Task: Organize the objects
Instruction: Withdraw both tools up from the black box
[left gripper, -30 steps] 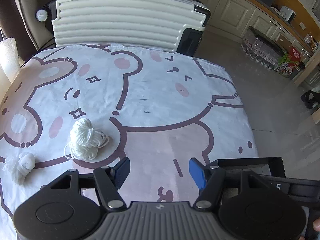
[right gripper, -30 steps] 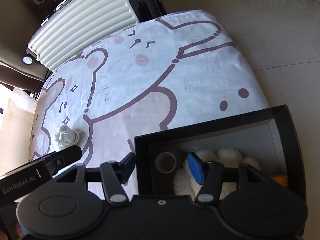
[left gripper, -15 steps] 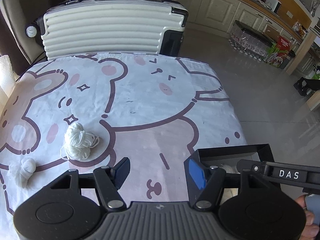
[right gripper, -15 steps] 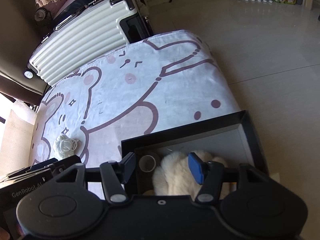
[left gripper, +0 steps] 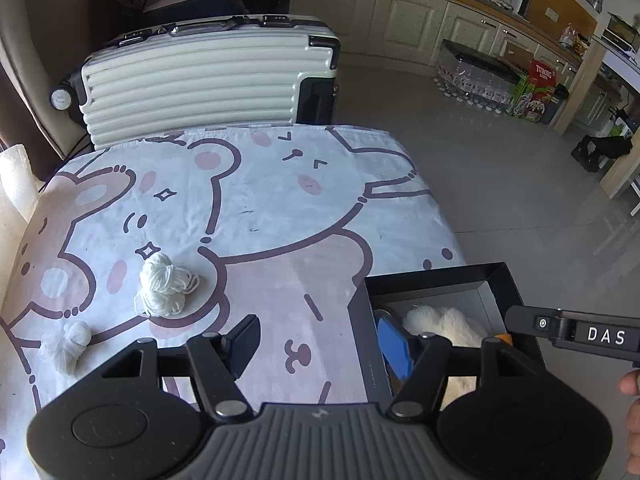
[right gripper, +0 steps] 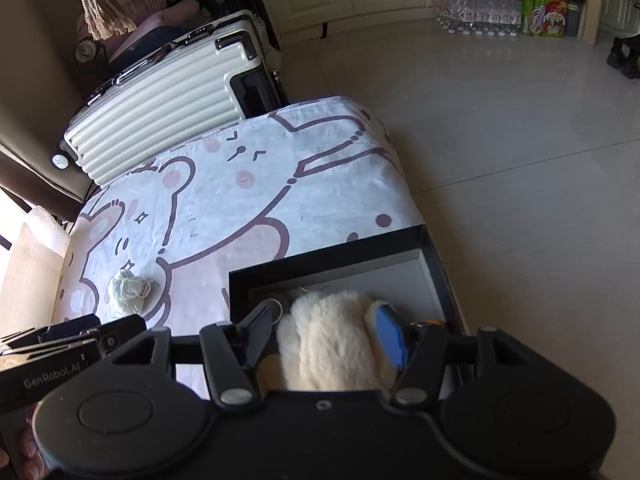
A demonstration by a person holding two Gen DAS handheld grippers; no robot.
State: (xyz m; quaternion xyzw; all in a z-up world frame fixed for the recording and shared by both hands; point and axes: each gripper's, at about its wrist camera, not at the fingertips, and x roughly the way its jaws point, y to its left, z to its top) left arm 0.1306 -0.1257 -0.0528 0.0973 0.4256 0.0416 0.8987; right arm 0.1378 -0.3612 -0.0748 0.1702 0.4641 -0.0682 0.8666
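A black open box (left gripper: 496,276) (right gripper: 328,256) sits at the near right corner of the cartoon-print tablecloth. A white fluffy item (right gripper: 332,344) (left gripper: 444,320) and a tape roll (right gripper: 274,308) lie inside it. A white yarn ball (left gripper: 166,290) (right gripper: 128,292) lies on the cloth to the left, and a small white cloth wad (left gripper: 68,344) lies nearer the left edge. My left gripper (left gripper: 320,344) is open and empty above the cloth, beside the box. My right gripper (right gripper: 324,334) is open and empty above the fluffy item.
A white ribbed suitcase (left gripper: 208,80) (right gripper: 160,104) stands behind the table's far edge. A pale cushion (left gripper: 14,184) sits at the left. Tiled floor (left gripper: 520,184) lies to the right, with bottles and cartons (left gripper: 536,92) by the cabinets.
Both grippers have pulled back and risen, so more of the room shows. The box has come into the left wrist view. Both stay open.
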